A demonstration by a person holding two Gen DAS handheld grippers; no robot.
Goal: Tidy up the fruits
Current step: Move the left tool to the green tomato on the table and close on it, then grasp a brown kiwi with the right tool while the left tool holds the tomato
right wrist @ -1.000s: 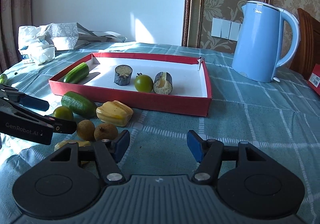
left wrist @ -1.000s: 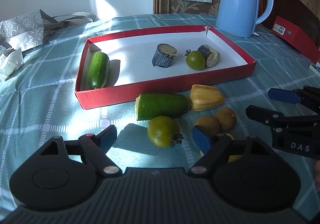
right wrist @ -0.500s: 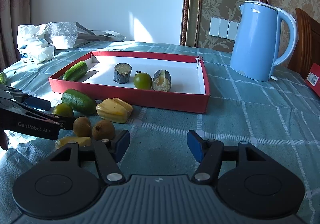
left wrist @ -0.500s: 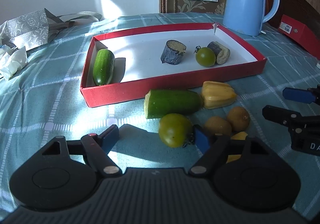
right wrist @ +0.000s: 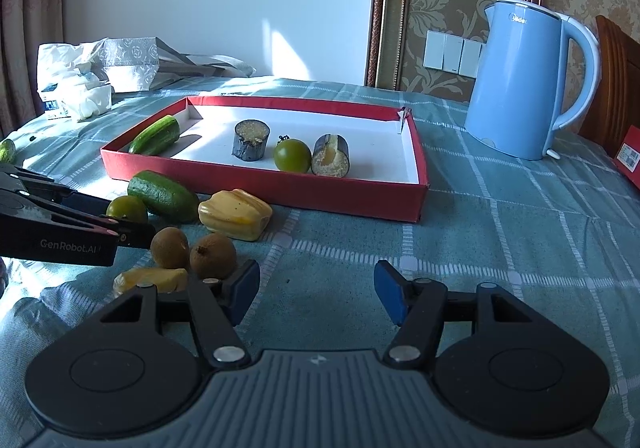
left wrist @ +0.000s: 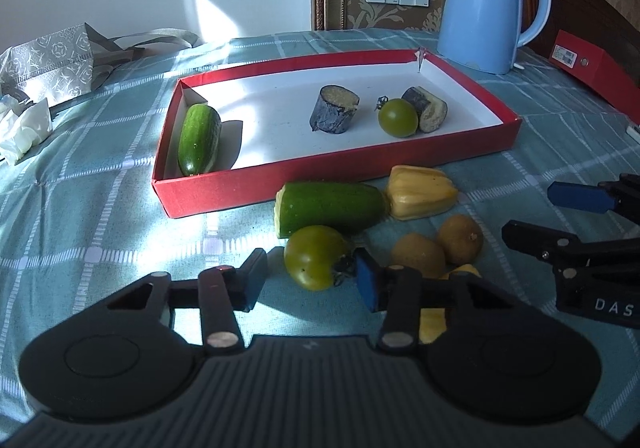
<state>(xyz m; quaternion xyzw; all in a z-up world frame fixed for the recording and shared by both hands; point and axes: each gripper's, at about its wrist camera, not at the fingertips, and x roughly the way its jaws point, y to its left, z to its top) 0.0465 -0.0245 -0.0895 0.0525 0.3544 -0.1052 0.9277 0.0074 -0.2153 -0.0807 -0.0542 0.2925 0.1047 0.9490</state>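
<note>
Fruit lies loose on a checked teal tablecloth point(left wrist: 100, 184), just in front of a shallow red tray point(left wrist: 256, 188) that serves as the landmark. Inside the tray sit a cucumber point(left wrist: 199, 139), two eggplant pieces and a small green tomato point(left wrist: 397, 117), probably already sorted. The left gripper point(left wrist: 310, 280) is closing around a loose green tomato point(left wrist: 316, 257) just before the tray's front wall; its blue pads flank the fruit, but contact is not yet clear. This looks like a pickup for the tray. Beside that tomato lie a cut cucumber half point(left wrist: 330, 207), yellow jackfruit pieces and two kiwis point(left wrist: 438, 248). The right gripper point(right wrist: 316, 294) hovers with jaws apart and empty, right of the pile. The tray's low wall needs a small lift; its white floor has open room in the middle.
</note>
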